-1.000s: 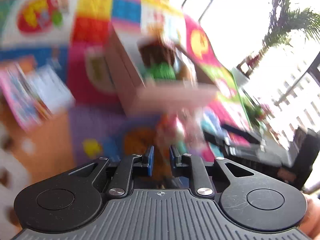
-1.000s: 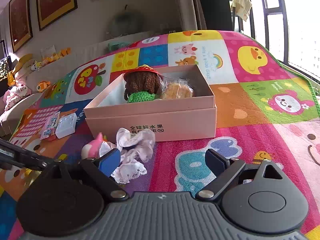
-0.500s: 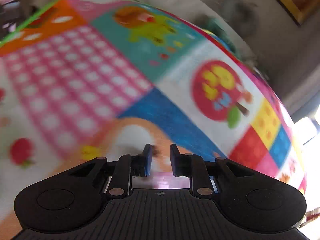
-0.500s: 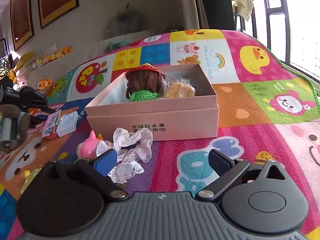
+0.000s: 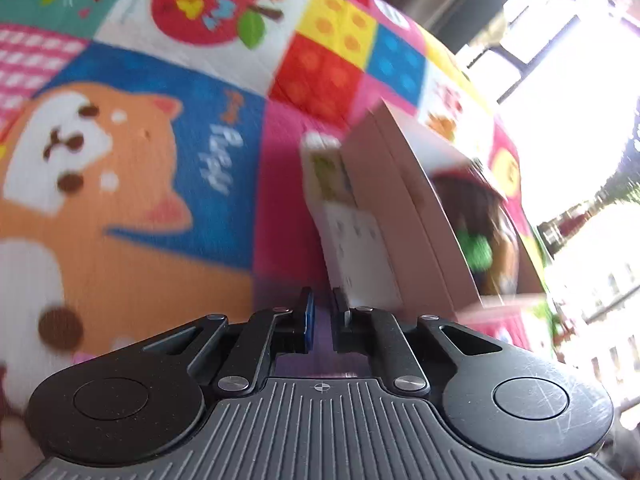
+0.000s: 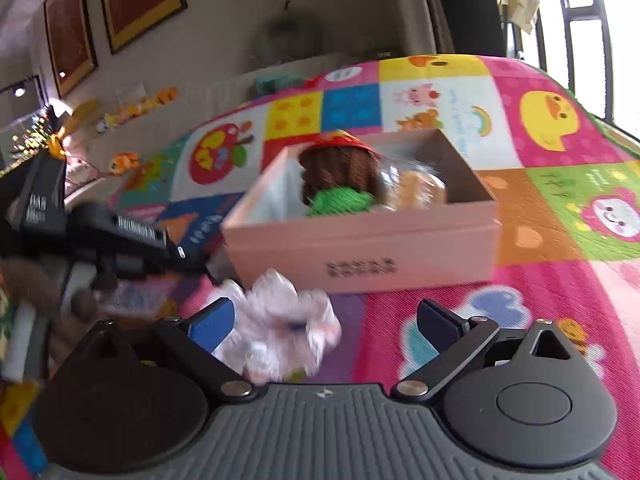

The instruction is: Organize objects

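The left gripper (image 5: 322,308) has its fingers (image 5: 307,312) almost closed, with only a narrow gap and nothing between them. Just ahead of the right finger lies a white flat pack (image 5: 352,232) with a green label at its far end; whether the finger touches it is not clear because of blur. The pack lies against the long side wall of the pink box (image 5: 404,208), which extends ahead and to the right of the fingers. Under and to the left of the fingers is the colourful play mat (image 5: 132,184) with an orange puppy picture. The right gripper (image 6: 324,322) has its fingers (image 6: 212,322) wide apart and holds nothing. Between them, closer to the left finger, lies a white lacy cloth toy (image 6: 280,316) on the play mat (image 6: 540,280). Straight ahead of the fingers, behind the toy, stands the open pink box (image 6: 360,252), and inside it are a knitted doll (image 6: 340,178) with brown hair and green dress and a wrapped pastry (image 6: 420,190) beside it on the right. To the left of the fingers, the left gripper (image 6: 100,236) reaches toward the left corner of the box.
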{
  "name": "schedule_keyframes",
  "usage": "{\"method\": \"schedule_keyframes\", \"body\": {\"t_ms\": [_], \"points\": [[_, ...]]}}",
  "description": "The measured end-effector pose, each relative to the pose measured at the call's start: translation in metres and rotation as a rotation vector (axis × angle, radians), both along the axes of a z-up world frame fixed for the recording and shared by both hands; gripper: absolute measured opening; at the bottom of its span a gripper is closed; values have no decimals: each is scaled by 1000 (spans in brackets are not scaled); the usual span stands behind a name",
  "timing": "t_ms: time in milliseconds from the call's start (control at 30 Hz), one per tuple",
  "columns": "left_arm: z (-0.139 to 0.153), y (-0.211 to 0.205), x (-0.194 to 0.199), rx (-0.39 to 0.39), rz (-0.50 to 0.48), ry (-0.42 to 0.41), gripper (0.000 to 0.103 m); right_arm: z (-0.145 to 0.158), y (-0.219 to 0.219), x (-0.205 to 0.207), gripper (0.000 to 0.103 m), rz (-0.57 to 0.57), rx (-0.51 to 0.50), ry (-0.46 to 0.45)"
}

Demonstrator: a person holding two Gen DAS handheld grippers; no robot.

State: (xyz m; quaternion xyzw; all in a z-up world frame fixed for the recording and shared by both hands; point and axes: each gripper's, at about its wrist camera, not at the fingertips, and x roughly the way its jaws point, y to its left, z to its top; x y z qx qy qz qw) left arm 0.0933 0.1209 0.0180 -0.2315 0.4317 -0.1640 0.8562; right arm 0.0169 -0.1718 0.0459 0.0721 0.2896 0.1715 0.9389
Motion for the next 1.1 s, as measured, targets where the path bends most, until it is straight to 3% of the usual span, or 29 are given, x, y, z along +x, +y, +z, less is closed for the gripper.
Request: {"method": "schedule_keyframes", "body": {"t_ms": [100,233,333,367,400,467,600,667,767,900,1100], "points": [[1,2,-15,-13,-79,17,10,16,16,5,98,44,-27,-28],[13,9,-52,42,-90,-77,11,44,49,17,90,127,-113,-59],[24,21,-75,109,10,-163,11,64,82,52,70,201,-123,33],[26,26,-82,125,52,-182,11,67,95,68,56,220,-122,90],[28,31,-86,130,93,-193,11,66,110,86,45,225,-136,150],[28,42,-96,104,150,-205,11,56,143,121,37,194,-215,224],[28,55,-120,54,163,-219,11,21,198,173,31,83,-458,250],[28,58,-133,52,139,-228,11,5,211,191,24,45,-518,290],[25,63,-141,56,121,-228,11,-1,222,188,24,54,-584,280],[20,70,-146,46,147,-225,11,0,208,164,21,133,-520,386],[16,70,-144,24,137,-215,11,6,169,91,16,274,-430,453]]}}
